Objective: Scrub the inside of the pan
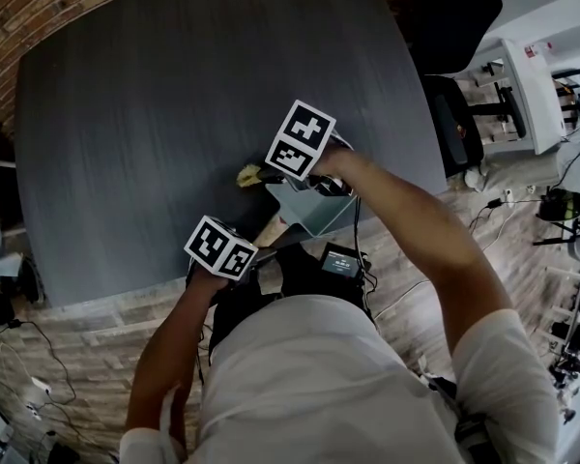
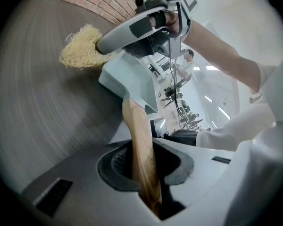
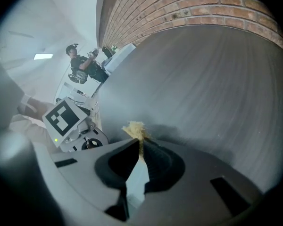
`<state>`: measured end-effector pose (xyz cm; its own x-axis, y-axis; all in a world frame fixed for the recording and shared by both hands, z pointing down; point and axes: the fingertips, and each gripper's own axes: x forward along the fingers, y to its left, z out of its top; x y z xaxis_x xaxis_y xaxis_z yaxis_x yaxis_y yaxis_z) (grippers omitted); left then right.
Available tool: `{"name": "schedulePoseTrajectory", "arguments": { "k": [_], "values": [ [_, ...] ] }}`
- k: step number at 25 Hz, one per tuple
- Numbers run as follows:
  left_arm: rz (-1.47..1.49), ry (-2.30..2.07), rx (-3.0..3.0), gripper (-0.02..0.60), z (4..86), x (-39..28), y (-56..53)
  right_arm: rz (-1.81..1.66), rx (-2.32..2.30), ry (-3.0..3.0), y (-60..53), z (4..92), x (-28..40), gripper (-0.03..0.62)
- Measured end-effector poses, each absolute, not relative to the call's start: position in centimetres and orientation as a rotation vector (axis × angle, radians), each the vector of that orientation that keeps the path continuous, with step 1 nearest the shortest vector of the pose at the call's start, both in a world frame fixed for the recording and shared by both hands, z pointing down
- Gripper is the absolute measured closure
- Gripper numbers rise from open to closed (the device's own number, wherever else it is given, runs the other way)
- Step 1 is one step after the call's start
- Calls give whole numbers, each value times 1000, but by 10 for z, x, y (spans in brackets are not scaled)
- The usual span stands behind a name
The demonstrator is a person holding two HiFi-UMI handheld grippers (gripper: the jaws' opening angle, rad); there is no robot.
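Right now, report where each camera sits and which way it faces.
Head view: on the person's head, facing steeply down at the table; left gripper and right gripper show.
Left gripper view: on the left gripper, facing along the wooden handle to the pan and right gripper.
Right gripper view: on the right gripper, facing past its scrubber across the table; left gripper's cube shows.
All share the scrubber.

The table (image 1: 155, 95) is dark grey and matt, with a fine brushed grain. The pan (image 2: 132, 81) looks smooth, pale grey and matt (paint or enamel, I cannot tell); its handle (image 2: 140, 145) is bare, warm-toned wood. The scrubber (image 2: 80, 48) is a coarse yellow tangle of fibres. The left gripper (image 2: 141, 159) has a matt grey plastic shell, and its fingers (image 2: 114, 166) are lined with black ribbed pads. The wall (image 3: 188, 8) is rough brick.
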<state>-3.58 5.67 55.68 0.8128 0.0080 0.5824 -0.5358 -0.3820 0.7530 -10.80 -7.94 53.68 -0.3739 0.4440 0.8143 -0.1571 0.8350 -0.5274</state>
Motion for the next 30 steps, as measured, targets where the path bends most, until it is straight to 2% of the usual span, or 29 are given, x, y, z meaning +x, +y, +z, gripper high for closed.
{"name": "schedulePoseTrajectory", "arguments": {
  "k": [19, 26, 30],
  "values": [
    [604, -401, 1898, 499, 558, -30, 53, 820, -256, -1908, -29, 522, -126, 559],
    [597, -405, 1894, 497, 558, -28, 53, 641, -173, -1858, -18, 540, -99, 559],
    [587, -412, 1889, 497, 558, -27, 52, 370, -164, -1848, -23, 547, -101, 559]
  ]
}}
